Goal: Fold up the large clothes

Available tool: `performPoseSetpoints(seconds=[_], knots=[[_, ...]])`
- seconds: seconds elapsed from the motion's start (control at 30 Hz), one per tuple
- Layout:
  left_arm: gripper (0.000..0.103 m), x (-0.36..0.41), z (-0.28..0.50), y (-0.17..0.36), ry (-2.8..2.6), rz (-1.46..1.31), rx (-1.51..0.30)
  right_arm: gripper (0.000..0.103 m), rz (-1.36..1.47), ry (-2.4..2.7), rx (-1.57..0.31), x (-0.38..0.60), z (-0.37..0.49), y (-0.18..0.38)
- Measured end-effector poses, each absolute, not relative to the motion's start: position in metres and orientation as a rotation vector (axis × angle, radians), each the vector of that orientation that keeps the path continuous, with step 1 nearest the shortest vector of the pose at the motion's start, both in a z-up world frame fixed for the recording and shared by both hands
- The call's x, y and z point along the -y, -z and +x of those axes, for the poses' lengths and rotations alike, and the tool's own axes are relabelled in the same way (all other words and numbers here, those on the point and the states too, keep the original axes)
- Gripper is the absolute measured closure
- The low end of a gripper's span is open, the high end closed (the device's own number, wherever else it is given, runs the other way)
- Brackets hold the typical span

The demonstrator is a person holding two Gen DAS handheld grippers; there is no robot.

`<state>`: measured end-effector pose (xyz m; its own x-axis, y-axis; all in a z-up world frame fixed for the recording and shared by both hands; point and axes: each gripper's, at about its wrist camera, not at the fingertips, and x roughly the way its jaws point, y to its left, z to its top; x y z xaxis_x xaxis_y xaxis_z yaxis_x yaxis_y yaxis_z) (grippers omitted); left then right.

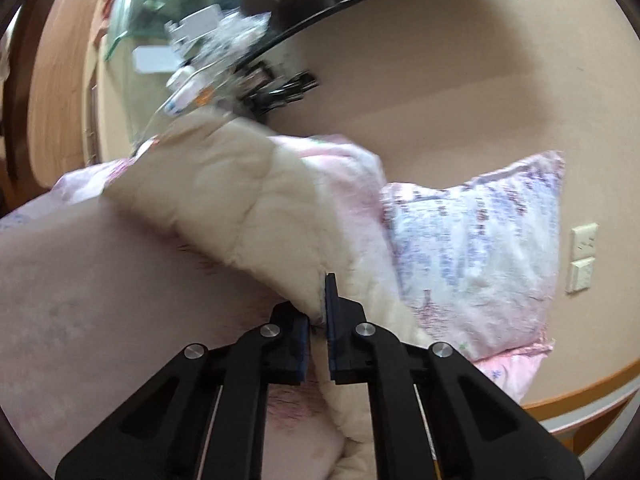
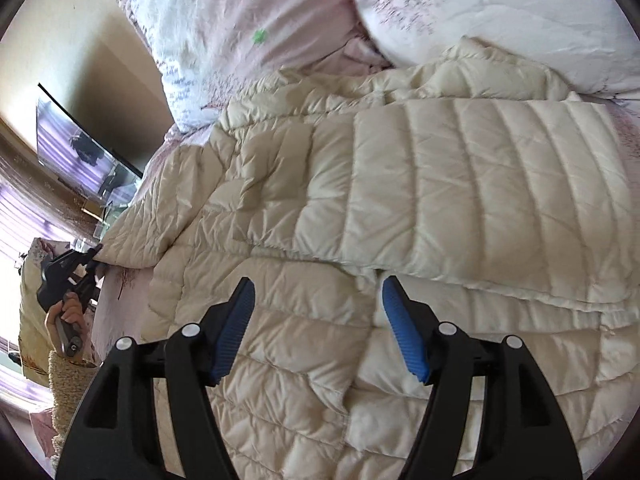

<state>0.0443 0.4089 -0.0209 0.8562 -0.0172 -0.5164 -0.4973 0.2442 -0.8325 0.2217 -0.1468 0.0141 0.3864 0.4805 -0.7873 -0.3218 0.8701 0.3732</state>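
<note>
A cream quilted down jacket (image 2: 360,208) lies spread over a pink bed, one part folded across its body. My right gripper (image 2: 318,288) hovers just above the jacket's middle, jaws open, nothing between the blue pads (image 2: 400,324). In the left wrist view my left gripper (image 1: 318,300) is shut on an edge of the cream jacket (image 1: 224,184), which rises in a puffy fold away from the fingers. The right wrist view shows that left gripper (image 2: 98,254) far left, held by a hand (image 2: 70,308), at the jacket's outstretched end.
Floral pink pillows (image 1: 476,252) (image 2: 248,28) lean against a beige wall at the bed's head. The pink sheet (image 1: 100,288) shows beside the jacket. A glass shelf with small items (image 1: 208,56) and wall switches (image 1: 582,256) are near the bed.
</note>
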Motion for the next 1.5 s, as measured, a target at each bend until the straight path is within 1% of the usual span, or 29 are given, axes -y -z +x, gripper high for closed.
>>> performPoseSetpoints(seconds=[0.2,0.37,0.5,0.6,0.8,0.93,1.07,1.13,1.17,1.2,1.23,1.3,1.33,1.37,1.5], knots=[[0.097,-0.372,0.060,-0.042,-0.195,-1.197,-0.399,0.034,0.199,-0.486,-1.024,0.174,0.220,-0.019],[0.097,-0.305,0.091,-0.095,0.023,-1.091,-0.395,0.034,0.224,-0.470,-1.002,0.190,0.217,-0.022],[0.097,-0.247,0.118,-0.115,0.161,-1.007,-0.436,0.034,0.250,-0.457,-0.978,0.205,0.215,-0.025],[0.097,-0.201,0.142,-0.113,0.248,-0.950,-0.496,0.034,0.267,-0.442,-0.975,0.215,0.215,-0.023],[0.097,-0.122,0.176,-0.087,0.369,-0.861,-0.634,0.034,0.274,-0.406,-0.962,0.232,0.213,-0.022],[0.097,-0.068,0.194,-0.059,0.406,-0.784,-0.754,0.034,0.270,-0.377,-0.938,0.241,0.211,-0.023],[0.096,-0.040,0.211,-0.026,0.397,-0.770,-0.870,0.034,0.267,-0.357,-0.922,0.244,0.214,-0.024],[0.086,-0.033,0.216,-0.017,0.400,-0.774,-0.910,0.034,0.260,-0.348,-0.912,0.243,0.216,-0.024],[0.065,-0.032,0.217,-0.014,0.414,-0.776,-0.933,0.034,0.254,-0.337,-0.910,0.244,0.217,-0.024],[0.042,-0.031,0.216,-0.013,0.432,-0.774,-0.956,0.034,0.249,-0.330,-0.908,0.245,0.218,-0.024],[0.035,-0.030,0.215,-0.016,0.444,-0.770,-0.959,0.034,0.245,-0.325,-0.906,0.245,0.218,-0.024],[0.022,-0.035,0.206,-0.023,0.482,-0.747,-0.951,0.034,0.226,-0.331,-0.893,0.243,0.217,-0.026],[0.019,-0.043,0.200,-0.030,0.499,-0.739,-0.933,0.034,0.213,-0.337,-0.886,0.240,0.216,-0.028],[0.012,-0.051,0.192,-0.034,0.503,-0.743,-0.909,0.034,0.190,-0.354,-0.866,0.233,0.213,-0.030],[0.011,-0.107,0.175,-0.049,0.408,-0.752,-0.783,0.036,0.069,-0.472,-0.792,0.196,0.199,-0.042]])
